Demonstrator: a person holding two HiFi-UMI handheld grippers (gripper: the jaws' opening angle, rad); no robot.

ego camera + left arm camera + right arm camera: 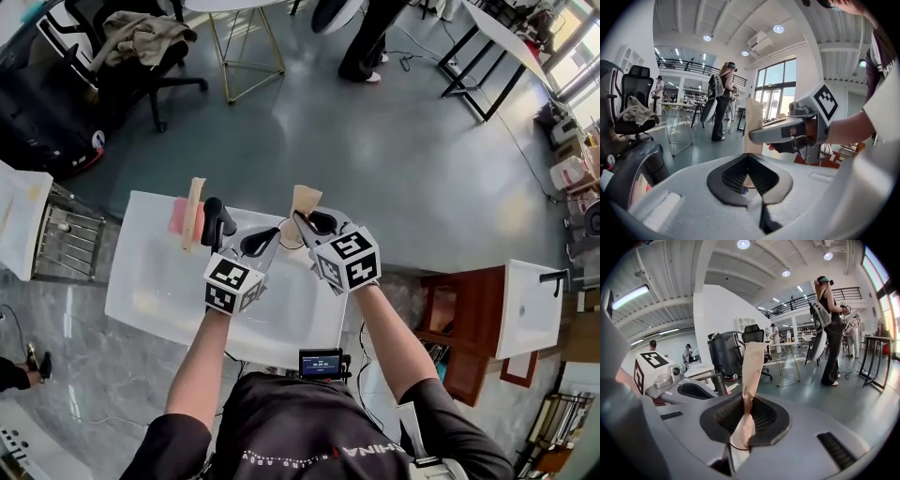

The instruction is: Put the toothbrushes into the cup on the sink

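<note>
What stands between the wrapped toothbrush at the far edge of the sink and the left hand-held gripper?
A black faucet stands there, between that wrapped toothbrush and the left hand-held gripper. The head view shows it.

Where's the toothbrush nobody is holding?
In the head view the toothbrush sits at the pink thing on the sink's far left, beside the black tap.

My right tongs (302,223) clamp a wrapped toothbrush (305,199). My left tongs (271,240) are just beside them, above the sink (141,300). A second wrapped toothbrush (194,211) lies left of both.
</note>
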